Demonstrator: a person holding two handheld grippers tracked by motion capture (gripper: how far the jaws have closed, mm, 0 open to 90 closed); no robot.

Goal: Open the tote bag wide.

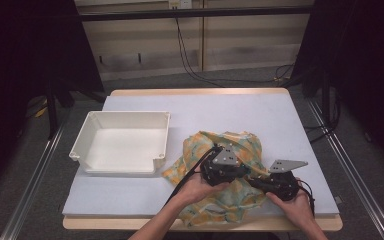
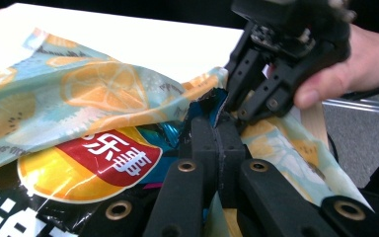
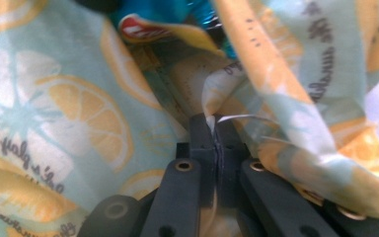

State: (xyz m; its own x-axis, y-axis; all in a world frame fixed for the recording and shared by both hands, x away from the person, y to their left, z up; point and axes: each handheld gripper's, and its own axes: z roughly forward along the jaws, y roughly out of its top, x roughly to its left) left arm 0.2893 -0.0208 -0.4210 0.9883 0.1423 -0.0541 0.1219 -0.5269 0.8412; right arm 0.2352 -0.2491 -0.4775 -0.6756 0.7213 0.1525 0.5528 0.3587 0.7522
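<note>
A cloth bag point(image 1: 230, 142) printed with orange and lemon slices lies crumpled on the front right of the table. Inside it sits a snack packet point(image 2: 94, 163) with a red and yellow logo and blue foil. My left gripper point(image 2: 217, 126) is shut on the packet's blue foil edge at the bag's mouth. My right gripper point(image 3: 215, 123) is shut on a fold of the cloth bag point(image 3: 79, 113), with the packet point(image 3: 143, 27) showing past it. In the high view the left gripper point(image 1: 237, 172) and right gripper point(image 1: 259, 183) point at each other, tips close together over the bag.
An open white plastic bin point(image 1: 125, 114) stands on the left of the white table top point(image 1: 230, 107). The table's front edge runs just under both hands. Dark curtains and metal rails flank the table, and cables trail on the floor behind it.
</note>
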